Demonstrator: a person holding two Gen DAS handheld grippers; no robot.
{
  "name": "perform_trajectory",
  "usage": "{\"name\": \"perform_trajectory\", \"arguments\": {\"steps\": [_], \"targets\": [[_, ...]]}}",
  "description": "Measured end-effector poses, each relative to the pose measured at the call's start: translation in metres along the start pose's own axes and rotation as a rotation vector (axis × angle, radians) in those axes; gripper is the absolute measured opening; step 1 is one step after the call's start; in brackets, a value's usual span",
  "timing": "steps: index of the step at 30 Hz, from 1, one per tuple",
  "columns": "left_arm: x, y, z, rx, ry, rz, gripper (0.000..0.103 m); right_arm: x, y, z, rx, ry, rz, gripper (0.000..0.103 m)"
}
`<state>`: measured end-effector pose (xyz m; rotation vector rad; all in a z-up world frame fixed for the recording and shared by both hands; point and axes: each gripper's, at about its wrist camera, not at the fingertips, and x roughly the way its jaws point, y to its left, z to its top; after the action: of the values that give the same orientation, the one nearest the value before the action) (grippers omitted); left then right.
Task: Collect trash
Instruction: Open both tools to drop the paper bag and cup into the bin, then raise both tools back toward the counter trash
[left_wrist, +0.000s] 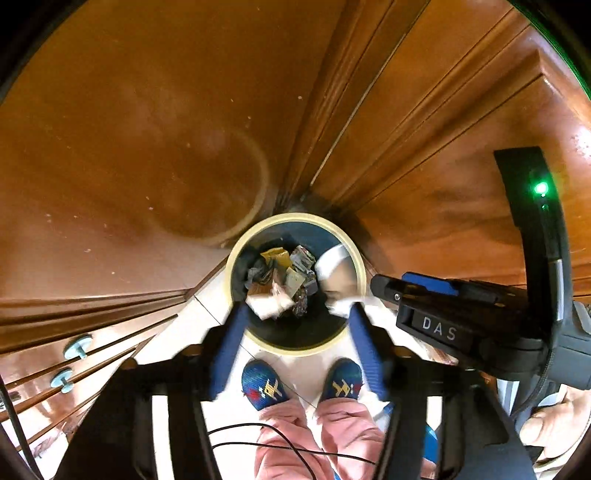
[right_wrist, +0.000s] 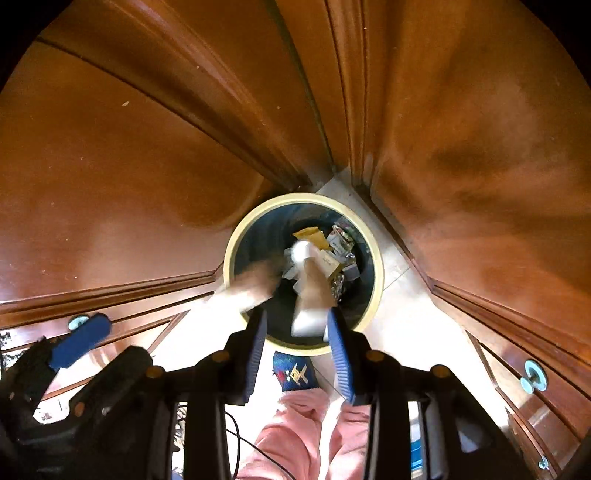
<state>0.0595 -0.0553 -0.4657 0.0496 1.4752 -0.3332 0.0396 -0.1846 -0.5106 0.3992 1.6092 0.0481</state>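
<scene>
Bin (left_wrist: 295, 218) in cabinet corner (left_wrist: 291, 199) — trash (left_wrist: 284, 280) inside (feet (left_wrist: 264, 384) before it)

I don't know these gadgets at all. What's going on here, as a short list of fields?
place: tiled floor corner between wooden cabinets
bin: round, cream rim, dark inside, partly filled with wrappers and paper
left gripper: open, pointing down over the bin
right gripper: open, blurred white and tan scrap between its fingers, looks to be dropping
person: pink trousers, patterned blue slippers, standing at the bin
</scene>
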Motion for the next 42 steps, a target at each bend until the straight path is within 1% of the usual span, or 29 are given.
{"name": "perform_trajectory", "arguments": {"steps": [2, 4, 10, 14, 18, 26, 33, 37, 40, 42], "targets": [[-0.006, 0.002, -0.001, 0.002, -0.005, 0.011, 0.062, -0.002, 0.002, -0.001, -0.01, -0.004, 0.003, 0.04], [-0.012, 0.005, -0.004, 0.0, -0.01, 0.025, 0.062, -0.006, 0.003, -0.003, -0.02, -0.009, 0.004, 0.041], [-0.033, 0.013, -0.012, -0.04, -0.015, 0.035, 0.062, -0.02, 0.012, -0.012, -0.04, -0.016, -0.002, 0.041], [-0.05, 0.015, -0.017, -0.055, -0.027, 0.036, 0.062, -0.045, 0.018, -0.019, -0.054, -0.025, -0.002, 0.041], [-0.084, 0.008, -0.024, -0.06, -0.058, 0.03, 0.062, -0.076, 0.025, -0.026, -0.075, -0.048, 0.009, 0.041], [-0.172, -0.015, -0.031, -0.082, -0.163, 0.011, 0.062, -0.17, 0.041, -0.042, -0.156, -0.14, 0.042, 0.041], [-0.257, -0.042, -0.038, -0.065, -0.283, 0.008, 0.063, -0.258, 0.054, -0.057, -0.231, -0.245, 0.087, 0.041], [-0.303, -0.058, -0.042, -0.046, -0.362, 0.033, 0.063, -0.299, 0.059, -0.065, -0.268, -0.297, 0.114, 0.041], [-0.34, -0.062, -0.044, -0.034, -0.424, 0.056, 0.063, -0.32, 0.062, -0.068, -0.299, -0.346, 0.126, 0.041], [-0.354, -0.066, -0.043, -0.027, -0.46, 0.068, 0.063, -0.337, 0.064, -0.07, -0.318, -0.38, 0.127, 0.041]]}}
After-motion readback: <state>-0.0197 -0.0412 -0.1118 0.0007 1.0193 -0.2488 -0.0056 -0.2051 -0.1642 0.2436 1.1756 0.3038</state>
